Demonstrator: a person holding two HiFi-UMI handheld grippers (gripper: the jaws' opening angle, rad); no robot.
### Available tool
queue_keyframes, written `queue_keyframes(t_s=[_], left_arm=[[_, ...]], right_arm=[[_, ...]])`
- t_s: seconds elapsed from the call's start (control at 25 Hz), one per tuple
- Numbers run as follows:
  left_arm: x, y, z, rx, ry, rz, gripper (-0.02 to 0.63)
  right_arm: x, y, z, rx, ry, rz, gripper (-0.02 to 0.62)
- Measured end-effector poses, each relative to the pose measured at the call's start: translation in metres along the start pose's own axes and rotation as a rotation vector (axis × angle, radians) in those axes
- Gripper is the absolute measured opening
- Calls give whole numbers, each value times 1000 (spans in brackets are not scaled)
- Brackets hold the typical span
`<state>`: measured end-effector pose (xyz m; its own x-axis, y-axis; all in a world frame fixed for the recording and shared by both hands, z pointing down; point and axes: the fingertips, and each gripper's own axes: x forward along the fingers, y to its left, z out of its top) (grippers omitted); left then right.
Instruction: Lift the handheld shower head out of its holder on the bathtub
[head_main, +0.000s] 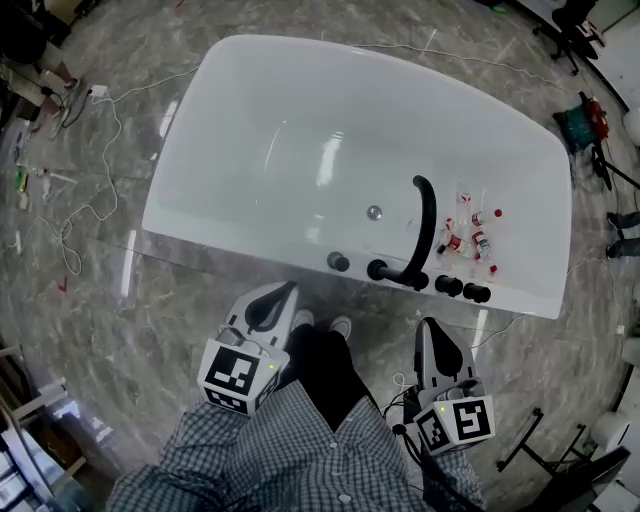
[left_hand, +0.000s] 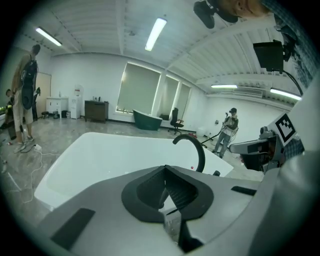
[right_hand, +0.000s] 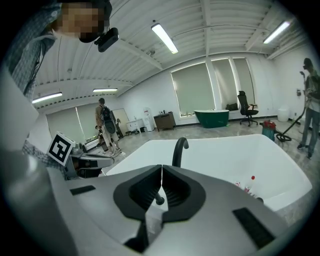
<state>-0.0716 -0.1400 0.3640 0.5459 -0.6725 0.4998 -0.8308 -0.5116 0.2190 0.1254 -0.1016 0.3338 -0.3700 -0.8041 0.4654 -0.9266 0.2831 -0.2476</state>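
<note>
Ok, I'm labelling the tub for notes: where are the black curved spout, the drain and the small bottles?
Spout (head_main: 431, 220): head view, middle of its black arch.
Drain (head_main: 374, 212): head view, centre of the round cap on the tub floor.
Bottles (head_main: 455, 243): head view, one bottle's body in the cluster.

The head view looks steeply down from above the near long rim of the white bathtub (head_main: 300, 130). It takes in the whole tub, with the left claw (head_main: 283, 290) and right claw (head_main: 428, 325) just outside that rim. The left gripper view and right gripper view sit low, close behind their own claws, facing across the tub. All three views share the tub and its curved black spout (head_main: 425, 225).
</note>
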Motion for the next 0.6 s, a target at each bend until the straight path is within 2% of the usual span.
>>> queue_keyframes(t_s=[0.16,0.6], left_arm=[[19,8,-13,-46,6,-21,9],[69,30,-62,-22,17,-24,9]], right_arm=[[9,-10,-20,6,25,-12,18],[37,-14,-83,31,117,15,18]])
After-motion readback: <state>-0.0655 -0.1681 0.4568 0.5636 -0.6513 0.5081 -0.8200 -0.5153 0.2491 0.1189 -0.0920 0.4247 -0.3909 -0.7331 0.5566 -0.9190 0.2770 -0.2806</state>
